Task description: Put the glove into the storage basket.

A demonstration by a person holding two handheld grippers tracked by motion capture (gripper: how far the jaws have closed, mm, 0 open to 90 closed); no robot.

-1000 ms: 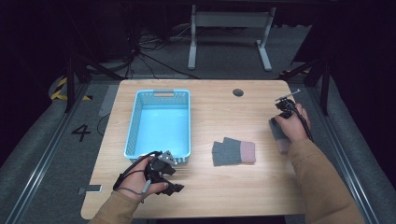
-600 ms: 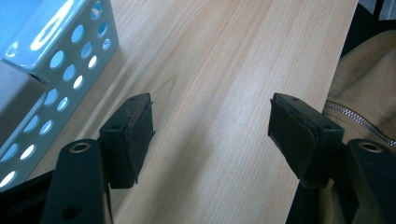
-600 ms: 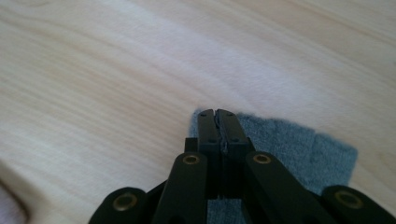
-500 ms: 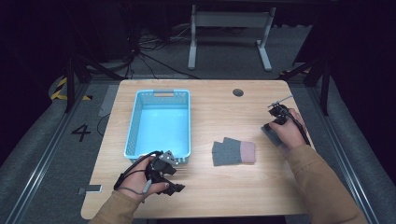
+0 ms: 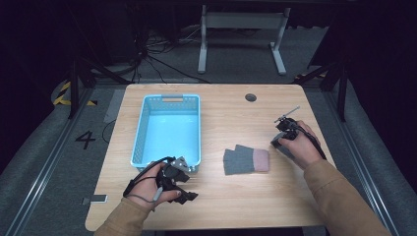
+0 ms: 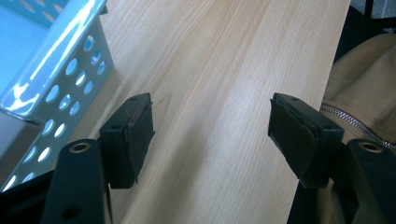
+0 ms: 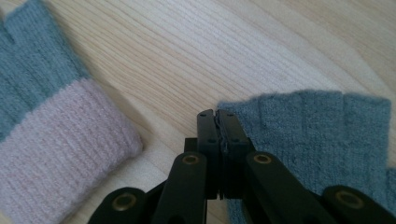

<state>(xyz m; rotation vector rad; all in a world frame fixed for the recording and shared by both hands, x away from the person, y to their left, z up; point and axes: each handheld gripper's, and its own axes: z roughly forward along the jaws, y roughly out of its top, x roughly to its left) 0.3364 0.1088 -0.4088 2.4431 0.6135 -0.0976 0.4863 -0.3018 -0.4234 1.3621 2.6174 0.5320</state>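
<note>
A grey fingerless glove with a pink cuff [image 5: 246, 161] lies flat at the table's middle; its cuff [image 7: 60, 149] fills the left of the right gripper view. A second grey glove [image 5: 282, 146] lies just right of it, under my right hand. My right gripper [image 5: 277, 142] points down at this glove [image 7: 317, 130], and its jaws [image 7: 218, 116] are shut on the glove's near edge. My left gripper [image 5: 189, 183] rests at the front left, beside the basket's near corner. It is open [image 6: 210, 135] over bare wood, with nothing between the pads.
A light blue perforated basket [image 5: 140, 132] stands on the left half of the table, its corner [image 6: 60, 70] close to the left jaw. A round cable hole [image 5: 251, 97] sits at the back. The table's front edge and a tan sleeve [image 6: 359, 88] are near the left gripper.
My right hand has moved left and toward the front, dragging the second grey glove closer to the pink-cuffed one. The left gripper has stayed put.
</note>
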